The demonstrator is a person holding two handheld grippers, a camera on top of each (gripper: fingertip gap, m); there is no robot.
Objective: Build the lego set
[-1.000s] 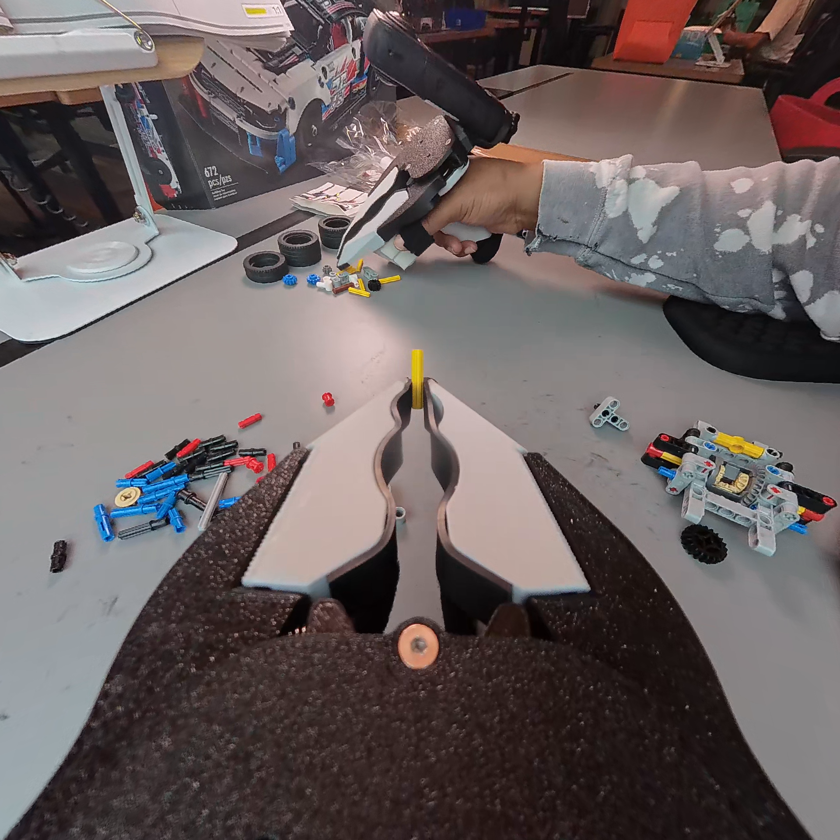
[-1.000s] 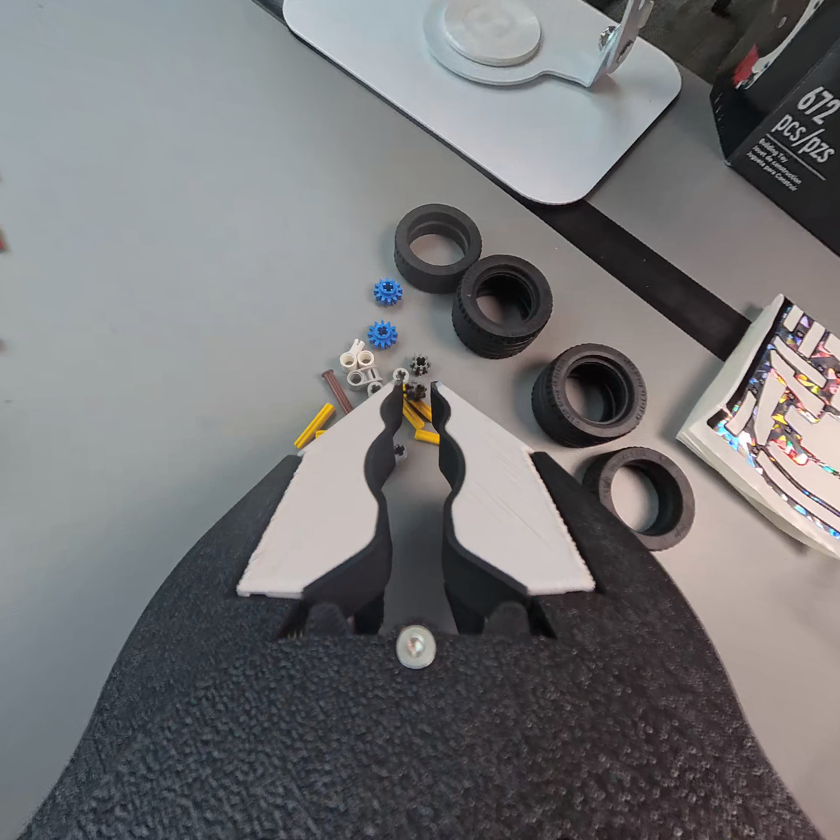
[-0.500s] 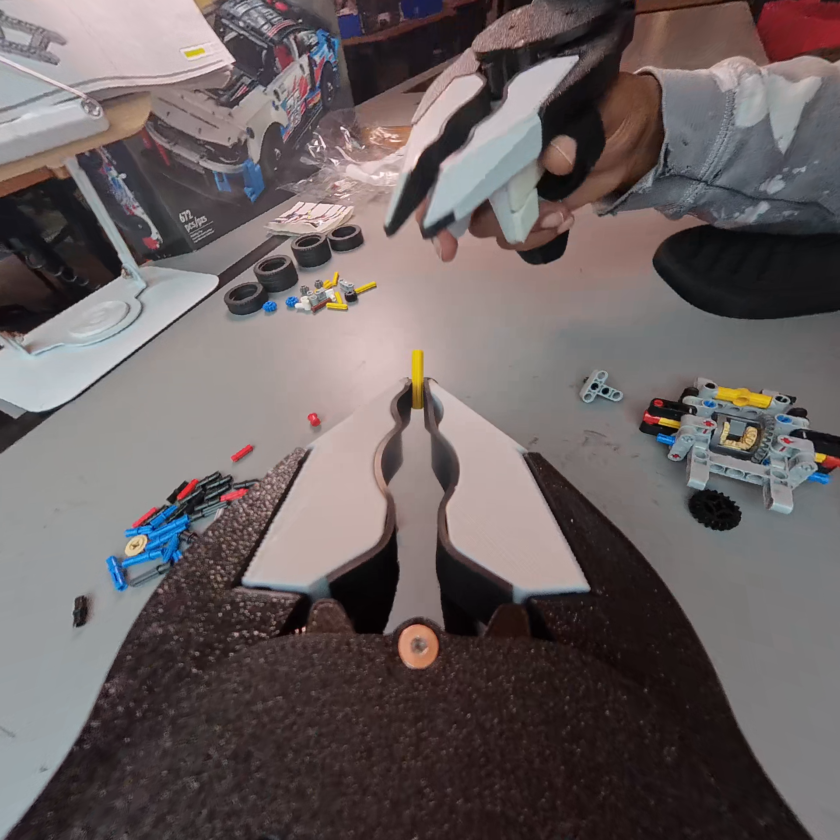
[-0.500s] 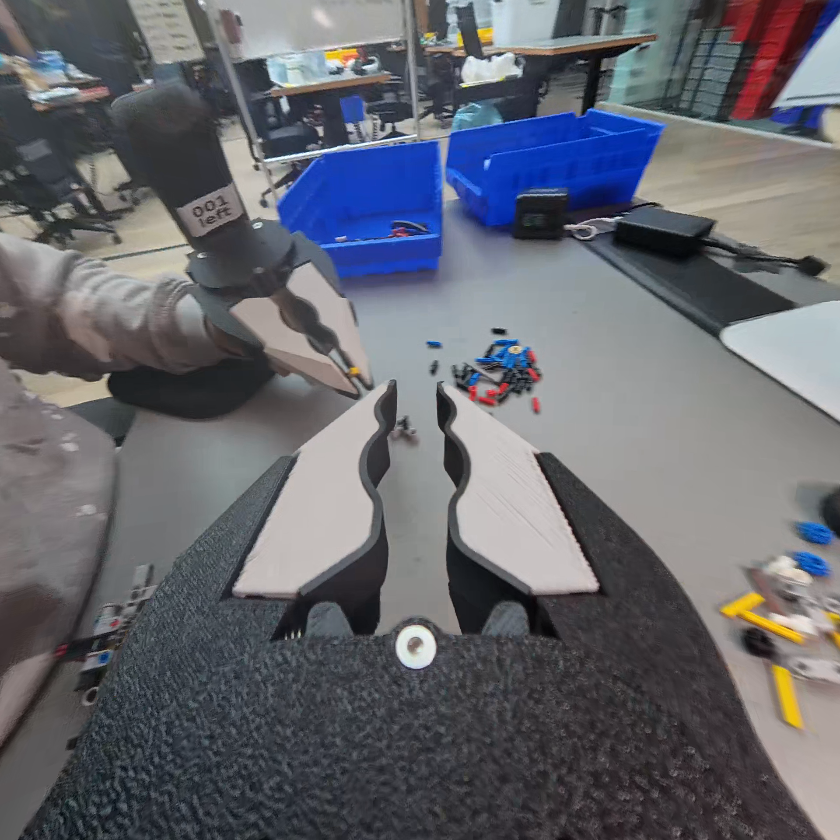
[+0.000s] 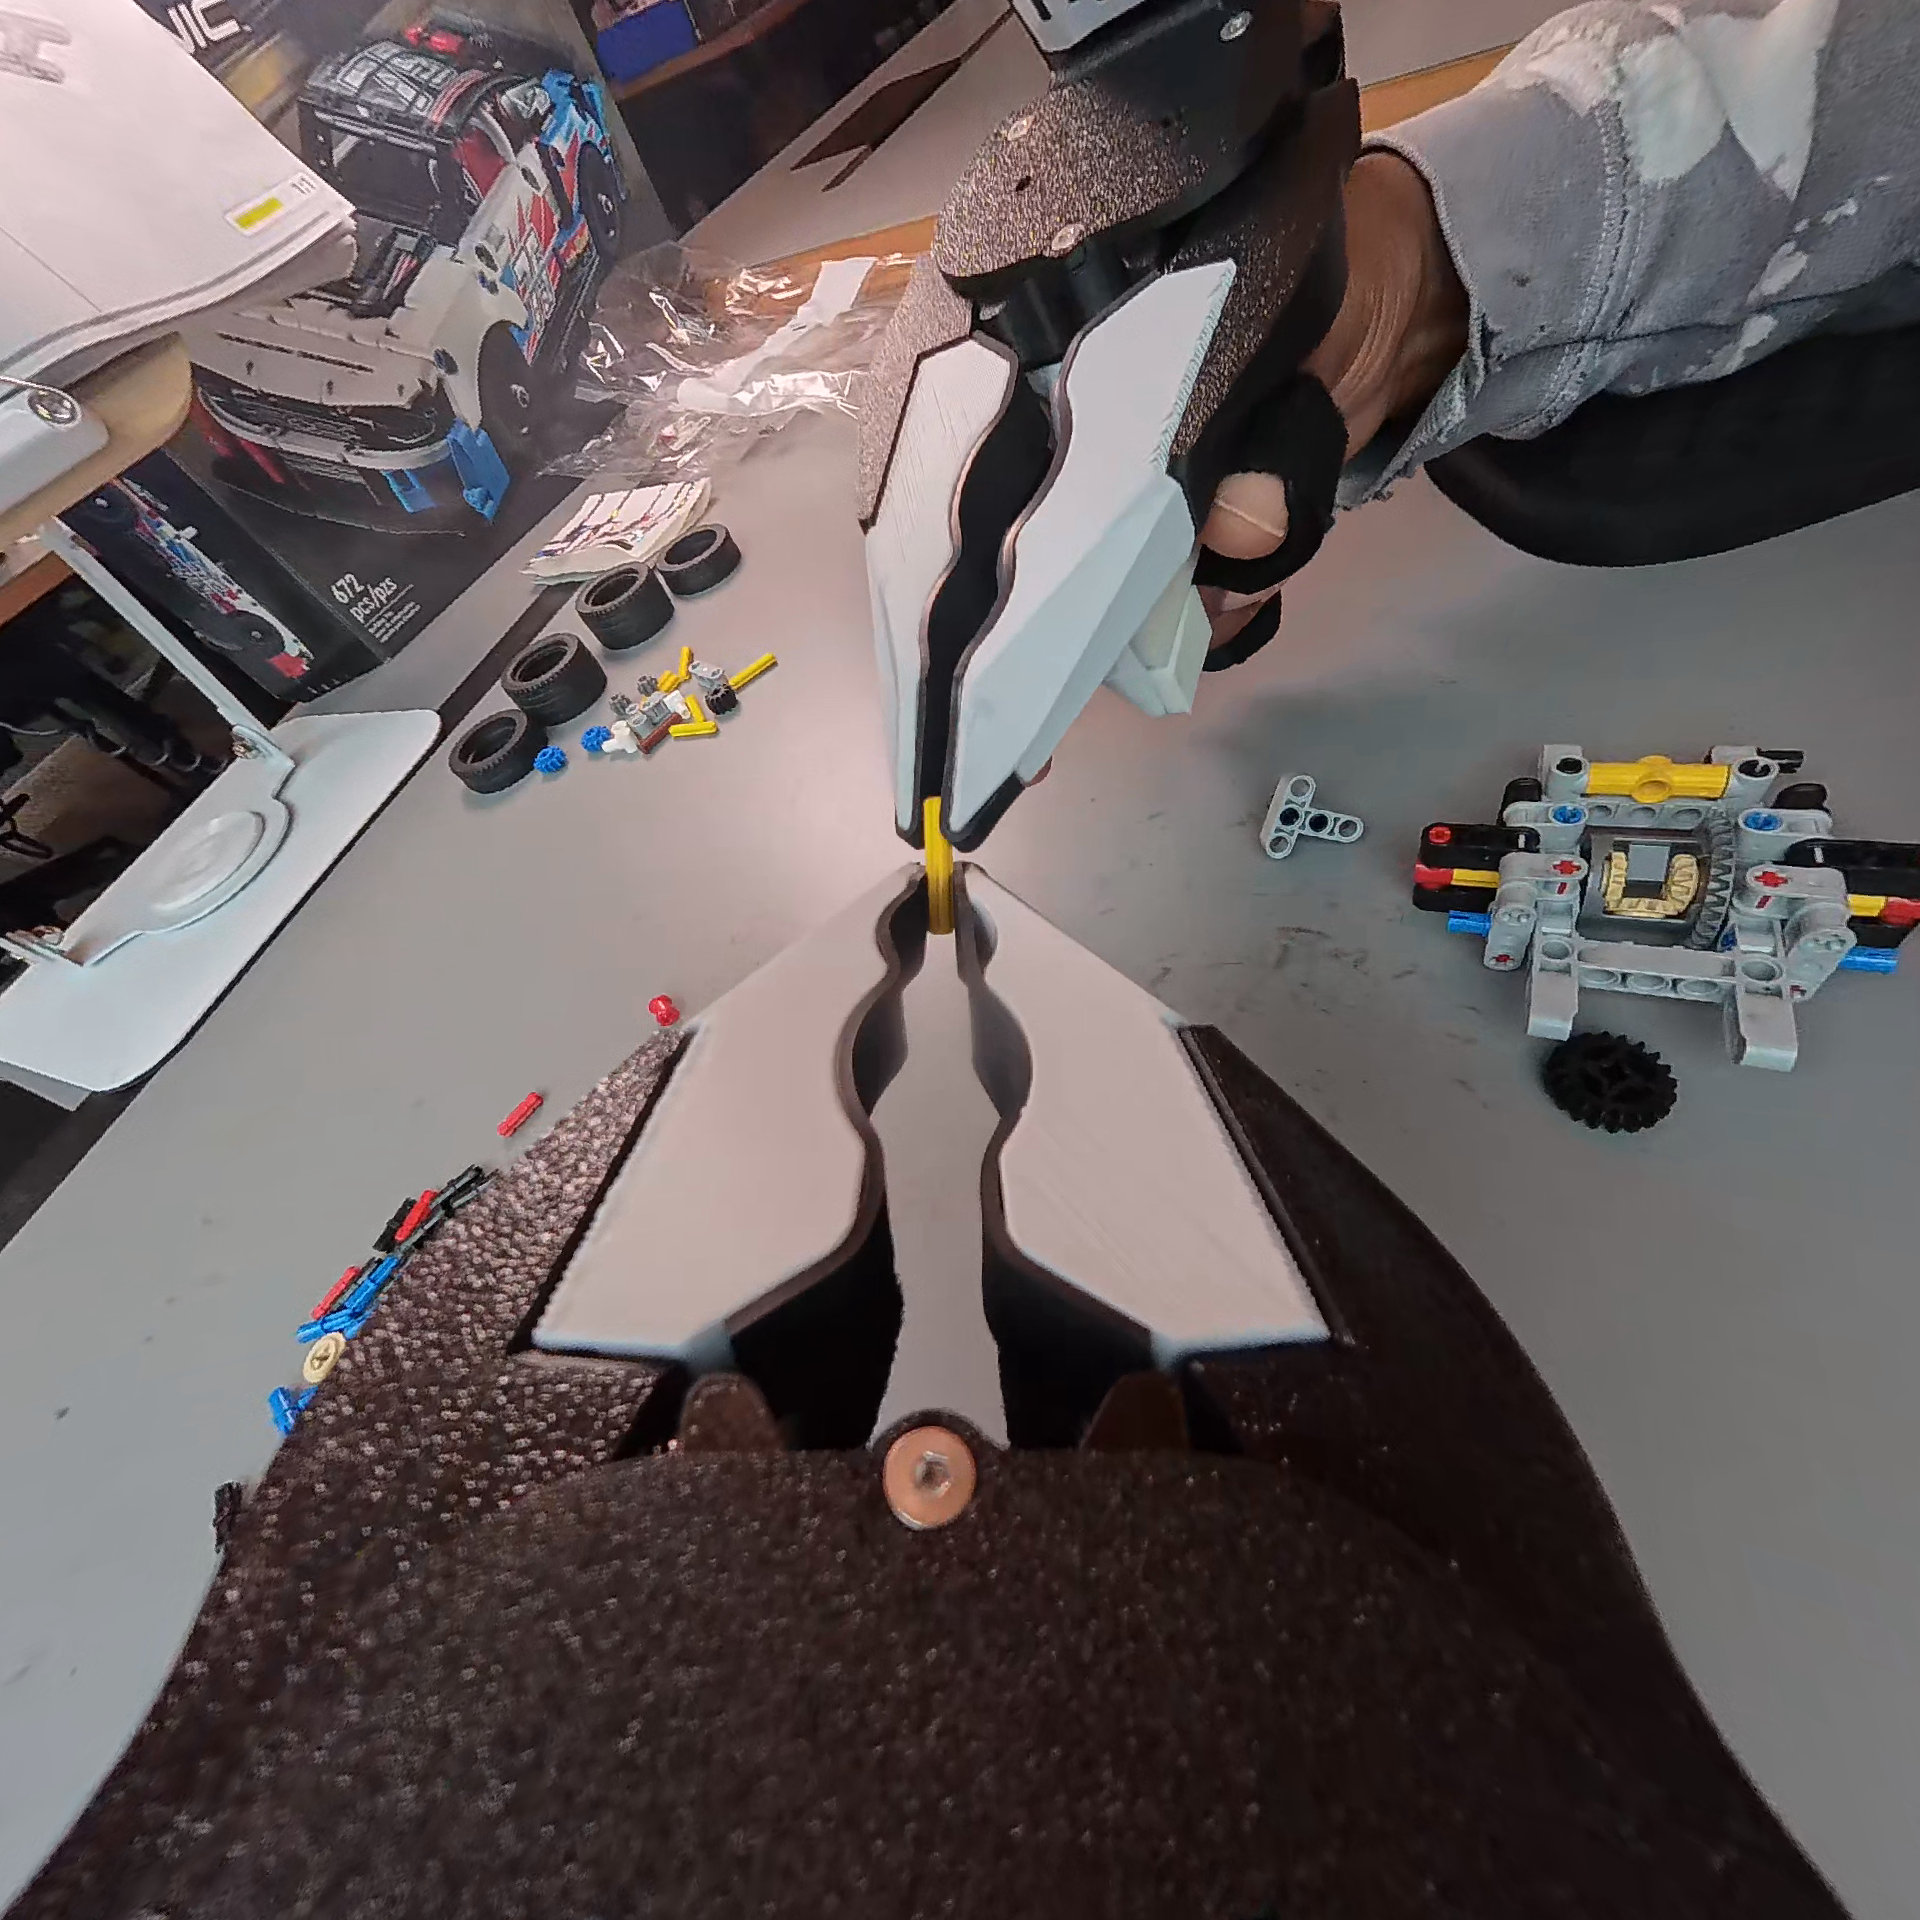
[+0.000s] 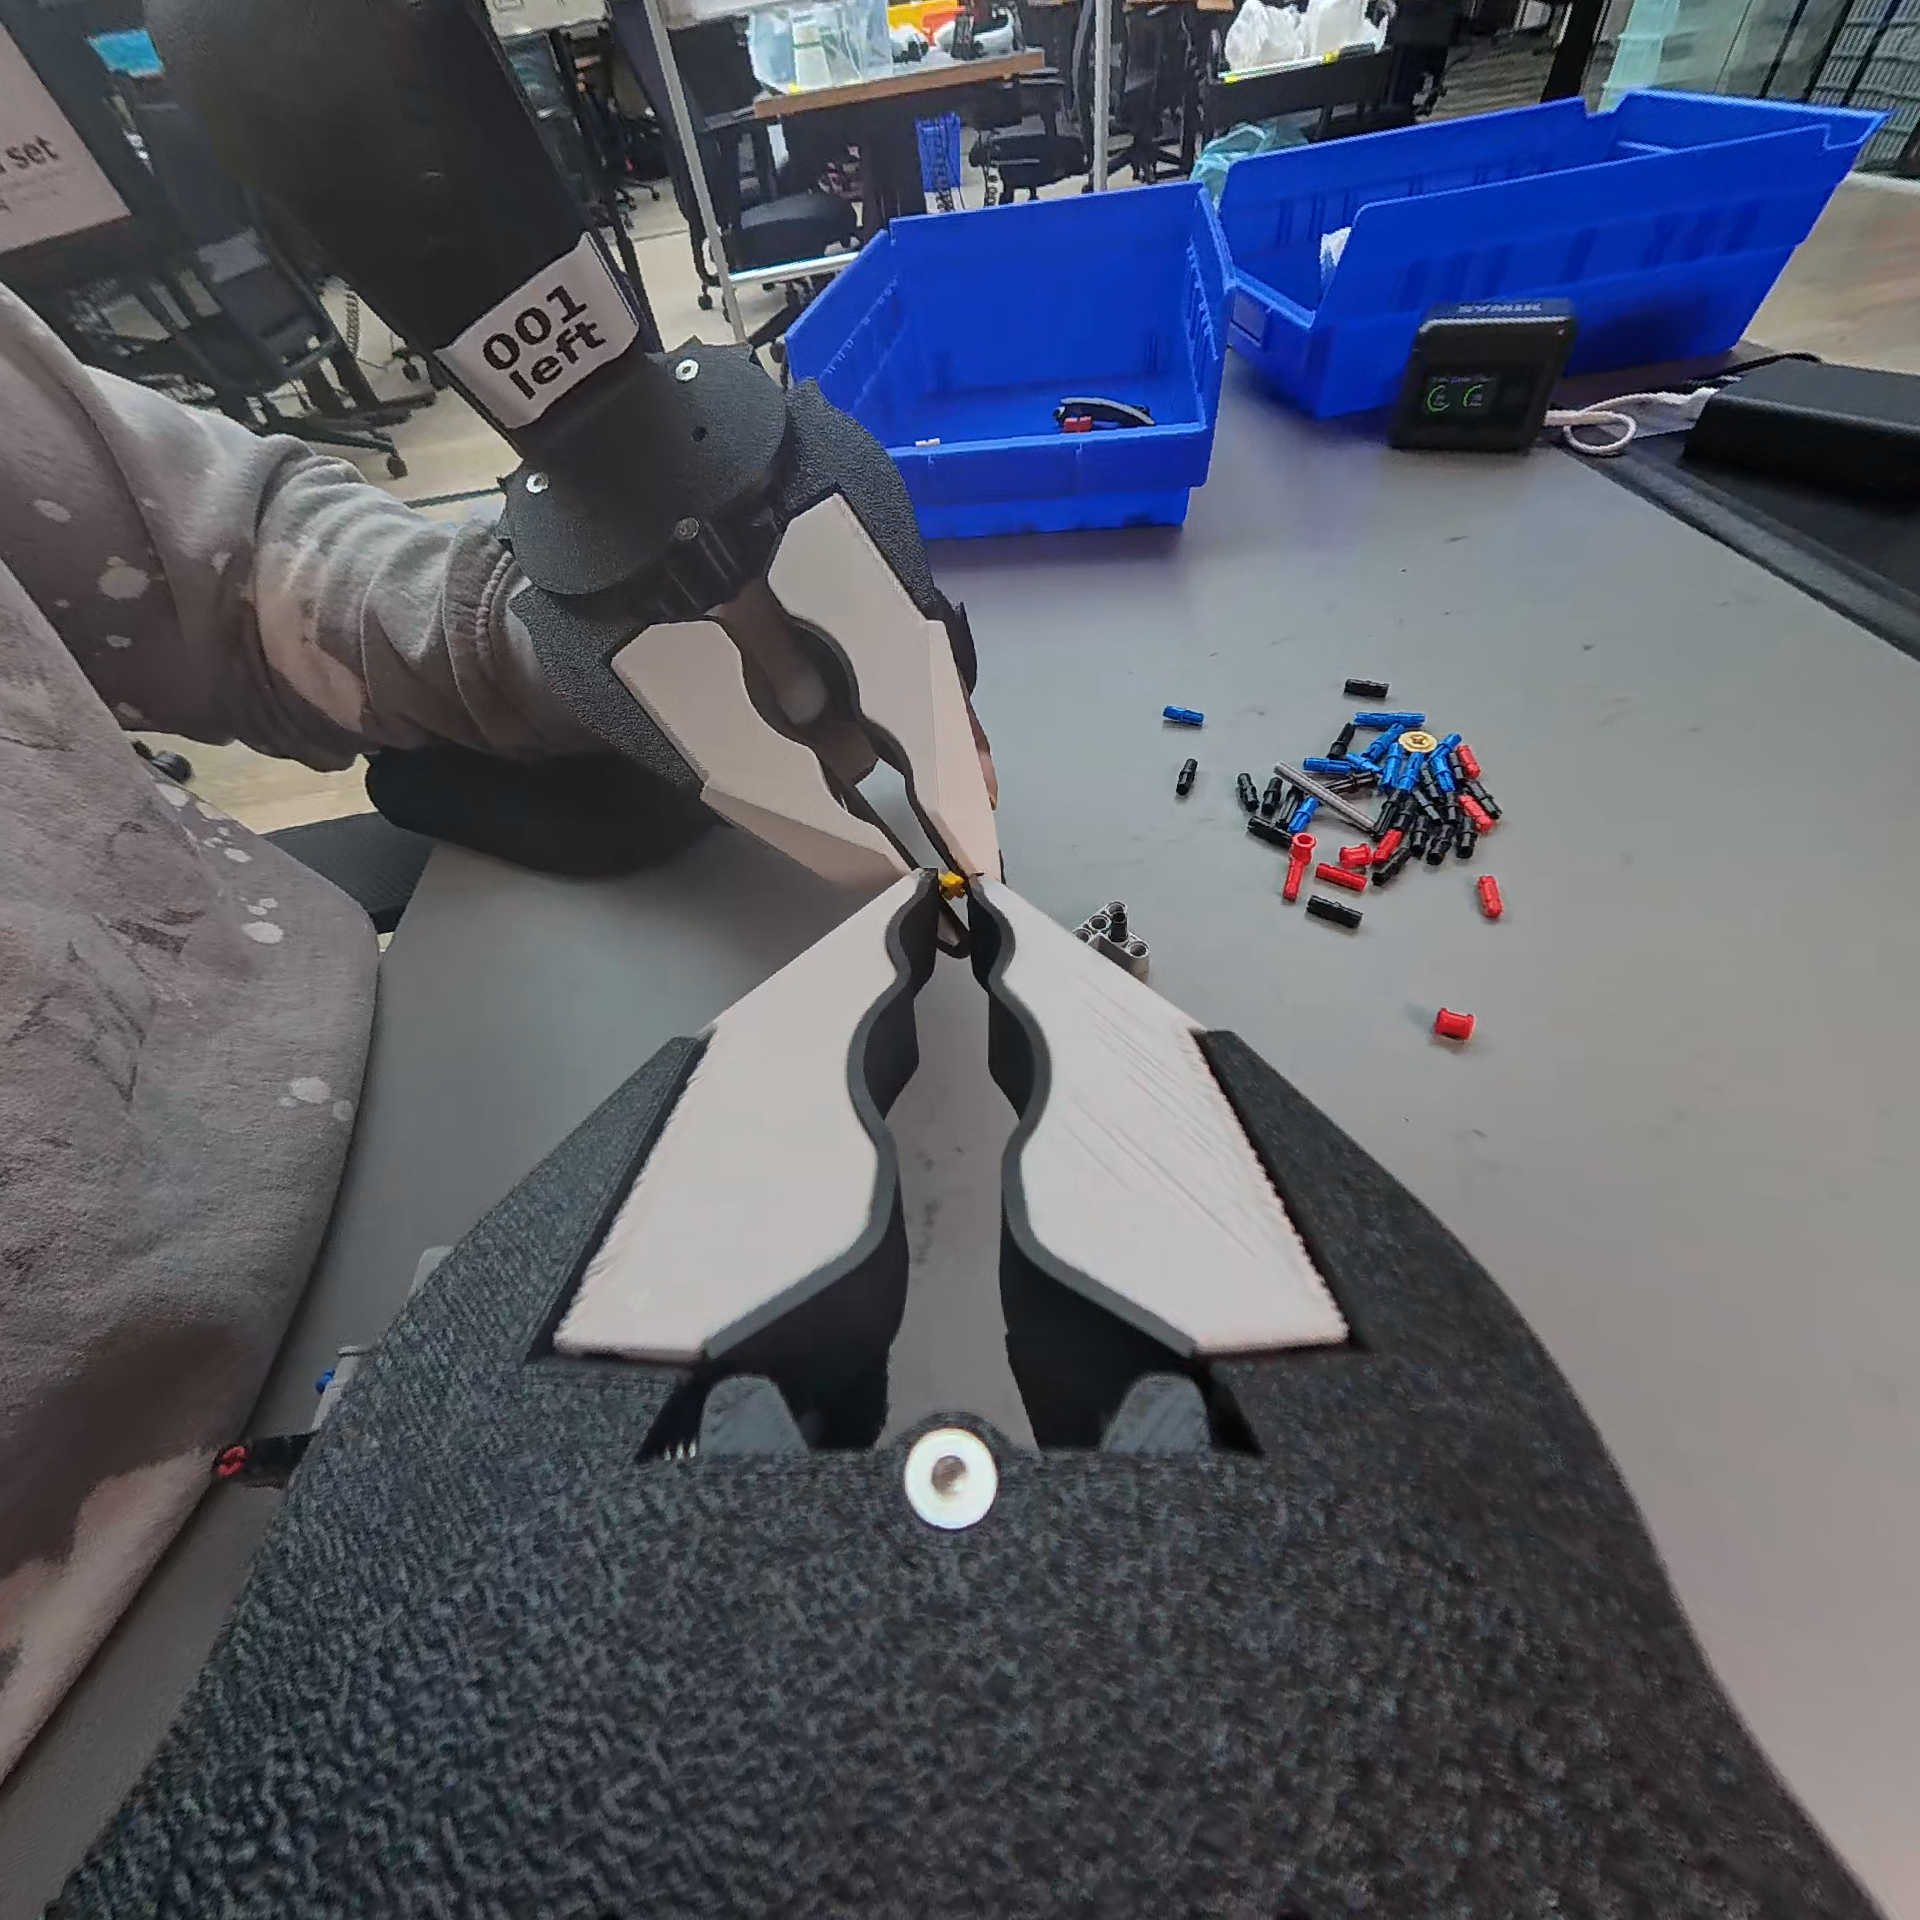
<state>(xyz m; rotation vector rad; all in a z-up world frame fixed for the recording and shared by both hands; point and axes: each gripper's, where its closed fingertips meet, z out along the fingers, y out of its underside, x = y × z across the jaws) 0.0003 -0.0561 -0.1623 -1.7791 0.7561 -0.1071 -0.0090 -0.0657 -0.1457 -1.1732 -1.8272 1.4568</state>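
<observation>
Left gripper (image 5: 940,883) is pressed together on a yellow axle (image 5: 938,868), pinching its lower half so that the piece stands up out of the tips, clear of the grey tabletop (image 5: 1039,623). Its long axis runs along the line of the fingers and points away from the left wrist camera, straight at the other tool.

Right gripper (image 5: 951,821) comes in tip to tip from the opposite side, angled downward. Its tips sit around the free upper end of the axle, with only a narrow gap between them. Whether they already bear on the piece cannot be told: in the right wrist view, only a small yellow end (image 6: 950,884) shows at the meeting point of both pairs of tips, and the contact faces are hidden.

The coming move appears to be a transfer or regrip of the axle between the two tools. It turns on this alignment: the two grippers face each other along the axle's own axis, each with one end of the piece. Any sideways offset would likely tilt the axle in the holding grip.

The partly built grey chassis (image 5: 1652,894) lies on the tabletop to the right of the left gripper, well apart. A black gear (image 5: 1608,1083) rests just beside it, and a grey T-shaped beam (image 5: 1307,823) lies between chassis and grippers.
</observation>
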